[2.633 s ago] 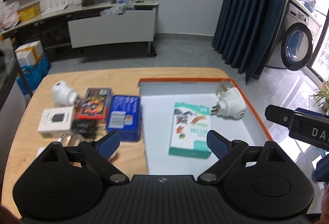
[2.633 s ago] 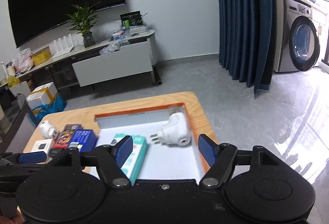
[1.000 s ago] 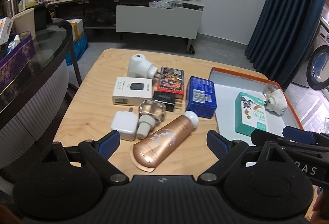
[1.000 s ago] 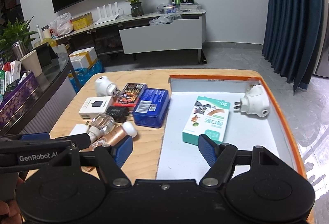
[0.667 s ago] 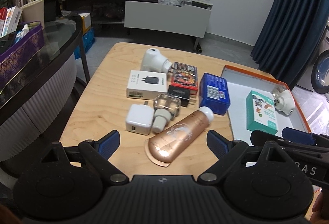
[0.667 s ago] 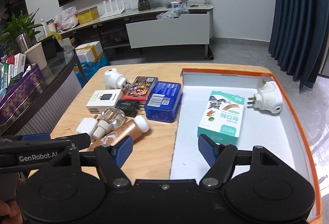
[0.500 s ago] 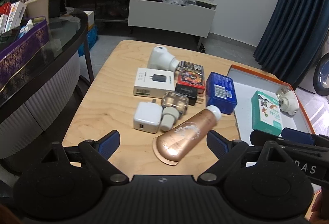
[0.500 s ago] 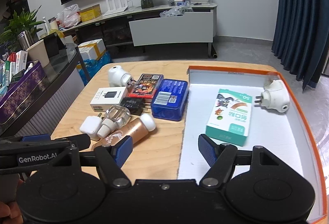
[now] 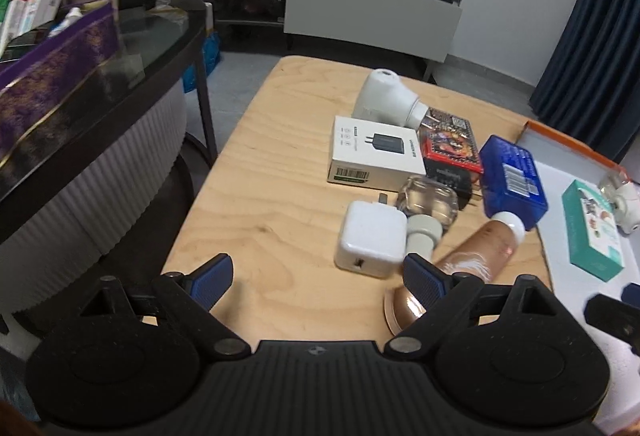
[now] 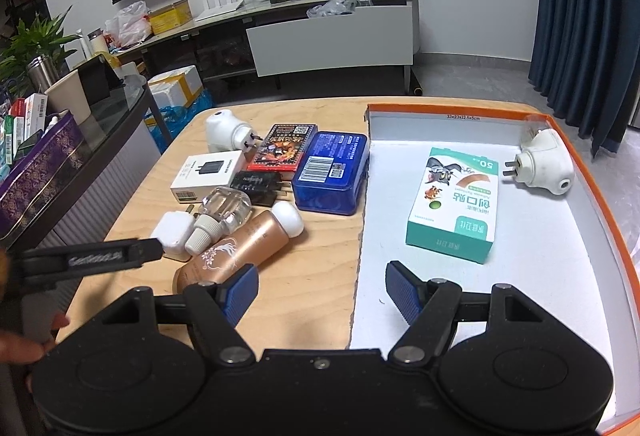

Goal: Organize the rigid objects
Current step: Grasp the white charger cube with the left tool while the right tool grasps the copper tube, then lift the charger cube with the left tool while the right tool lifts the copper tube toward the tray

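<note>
On the wooden table [image 10: 320, 276] a shallow orange-rimmed tray [image 10: 592, 172] sits at one end, and everything else is described relative to it. Inside the tray lie two items already sorted: a green and white carton [image 10: 454, 206] near the middle, and a white plug-in device [image 10: 540, 164] against the far corner.

Just beside the tray's open edge, out on the table, waits a cluster of unsorted objects. Closest to the tray is a blue box [image 10: 330, 174]. Farther away are a red patterned box [image 10: 282, 147], a black adapter [image 10: 258, 184], a white charger box [image 10: 208, 170] and a second white plug-in device [image 10: 226, 130]. Nearer the camera lie a copper-coloured tube [image 10: 240, 242], a clear glass bottle [image 10: 224, 210] and a white cube charger [image 10: 174, 232].

The left gripper [image 9: 316, 276] hovers above the table just short of the cube charger and tube, jaws spread wide with nothing between them. The right gripper [image 10: 320, 286] straddles the tray's near edge, jaws likewise released and empty.

The step in hand appears to be reaching for the next item to sort. The next move probably calls for lowering the left jaws around the cube charger or tube, closing, then carrying it into the tray.
</note>
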{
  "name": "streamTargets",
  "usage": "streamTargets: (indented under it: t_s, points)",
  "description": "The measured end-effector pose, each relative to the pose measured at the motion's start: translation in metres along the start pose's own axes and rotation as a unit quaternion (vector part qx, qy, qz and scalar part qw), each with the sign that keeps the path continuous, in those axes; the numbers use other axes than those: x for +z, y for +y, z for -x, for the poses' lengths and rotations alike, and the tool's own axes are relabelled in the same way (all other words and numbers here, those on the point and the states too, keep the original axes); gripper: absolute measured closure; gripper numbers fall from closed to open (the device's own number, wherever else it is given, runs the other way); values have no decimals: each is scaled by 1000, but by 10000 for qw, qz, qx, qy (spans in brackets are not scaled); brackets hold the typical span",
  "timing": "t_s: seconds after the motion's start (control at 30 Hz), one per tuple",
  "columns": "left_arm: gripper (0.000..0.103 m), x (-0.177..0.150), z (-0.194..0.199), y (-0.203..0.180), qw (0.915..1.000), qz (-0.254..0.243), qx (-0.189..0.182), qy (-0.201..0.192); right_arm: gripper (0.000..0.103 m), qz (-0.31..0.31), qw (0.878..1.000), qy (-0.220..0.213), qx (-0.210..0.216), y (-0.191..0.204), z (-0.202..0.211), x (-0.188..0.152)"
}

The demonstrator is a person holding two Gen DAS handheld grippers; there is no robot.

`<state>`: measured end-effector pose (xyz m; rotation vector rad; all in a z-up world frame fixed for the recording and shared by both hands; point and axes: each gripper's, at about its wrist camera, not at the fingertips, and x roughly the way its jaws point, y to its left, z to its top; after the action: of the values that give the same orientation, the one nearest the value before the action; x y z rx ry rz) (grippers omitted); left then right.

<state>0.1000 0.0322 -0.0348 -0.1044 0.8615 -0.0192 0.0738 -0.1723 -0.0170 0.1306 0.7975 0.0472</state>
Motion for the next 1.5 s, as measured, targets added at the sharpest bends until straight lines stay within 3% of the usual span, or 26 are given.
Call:
streamTargets:
  t_s: [0.27, 0.4, 0.47, 0.53, 0.57, 0.6, 0.8, 1.07, 1.13, 1.17, 1.3, 1.5]
  points:
    - [8, 7, -25, -6, 9994, -357, -14, 42, 20, -13, 9999, 106, -78, -2, -10, 0]
    - [13, 6, -34, -2, 9988, -493, 39, 14, 20, -28, 9999, 126, -54, 1, -16, 1]
    - [21, 7, -35, -3, 9980, -625, 1, -67, 20, -47, 9998, 175, -31, 4, -22, 2]
    - [42, 7, -35, -7, 9966, -801, -54, -168, 20, -70, 9997, 242, -20, 9, -28, 2]
    - [48, 8, -35, -9, 9958, -882, -84, -209, 20, -98, 9996, 263, -2, 11, -30, 2]
    - [61, 7, -34, -9, 9952, -934, -143, -252, 20, -129, 9995, 279, 27, 14, -32, 3]
    - [61, 4, -28, 0, 9969, -599, -434, -284, 20, -509, 9980, 354, 103, 30, -50, 9]
    - [61, 5, -19, 11, 9963, -418, -635, -412, 20, -1703, 9846, 347, -187, 40, -88, 15]
    - [61, 5, -19, 14, 9960, -374, -689, -419, 23, -1538, 9869, 306, -388, 50, -94, 20]
    - [61, 5, -18, 15, 9959, -345, -731, -416, 38, -1392, 9886, 282, -500, 55, -97, 20]
    - [61, 4, -16, 18, 9951, -321, -804, -469, 57, -885, 9942, 259, -553, 61, -95, 16]
    - [61, 1, -16, 16, 9943, -307, -913, -466, 53, -92, 9983, 173, -552, 59, -92, 7]
